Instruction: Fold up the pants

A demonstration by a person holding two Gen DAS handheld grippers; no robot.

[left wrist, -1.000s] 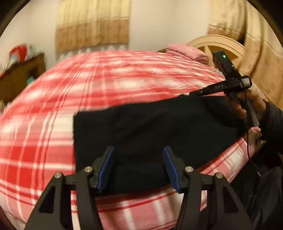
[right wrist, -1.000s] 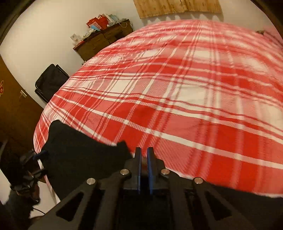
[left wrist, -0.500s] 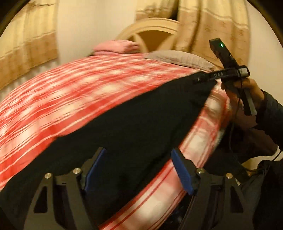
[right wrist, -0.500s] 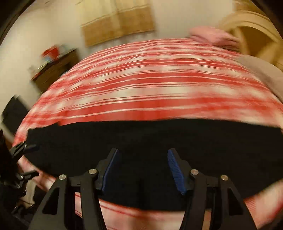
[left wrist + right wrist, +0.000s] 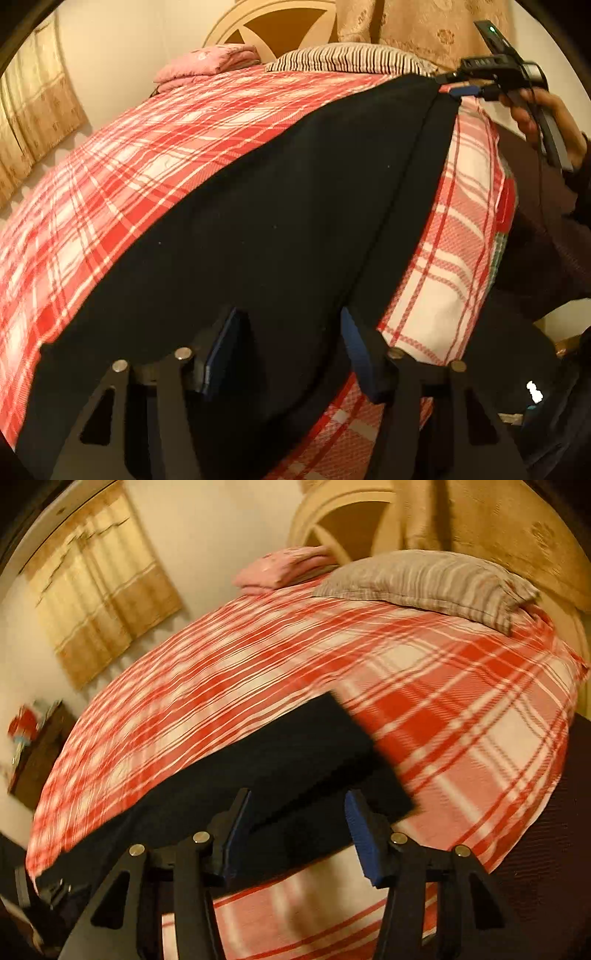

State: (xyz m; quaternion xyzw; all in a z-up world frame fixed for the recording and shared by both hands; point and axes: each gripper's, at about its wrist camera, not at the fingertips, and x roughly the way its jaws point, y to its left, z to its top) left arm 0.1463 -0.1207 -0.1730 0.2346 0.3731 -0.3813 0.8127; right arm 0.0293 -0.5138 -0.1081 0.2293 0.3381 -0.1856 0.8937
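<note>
Black pants [image 5: 277, 221] lie stretched flat along the near edge of a red plaid bed cover [image 5: 129, 177]. My left gripper [image 5: 291, 332] hovers over one end, its jaws apart and closing; cloth lies under and between the blue pads, not pinched. A hand holds my right gripper [image 5: 461, 86] at the pants' far end. In the right wrist view, that gripper [image 5: 299, 812] stands over the squared end of the pants [image 5: 295, 753], jaws apart and closing, the pads clear of the cloth. The left gripper [image 5: 44, 890] shows dimly at the lower left.
A striped pillow [image 5: 424, 579] and a folded pink cloth [image 5: 288, 565] lie at the head of the bed, before a cream headboard [image 5: 351, 513]. Curtains [image 5: 103, 602] hang on the wall, and a dark dresser [image 5: 33, 753] stands at the left. The bed edge falls away at the right.
My right gripper has gone from shut to jaws apart and swung along the pants to their other end. Both views turned toward the headboard. The left jaws widened, then narrowed.
</note>
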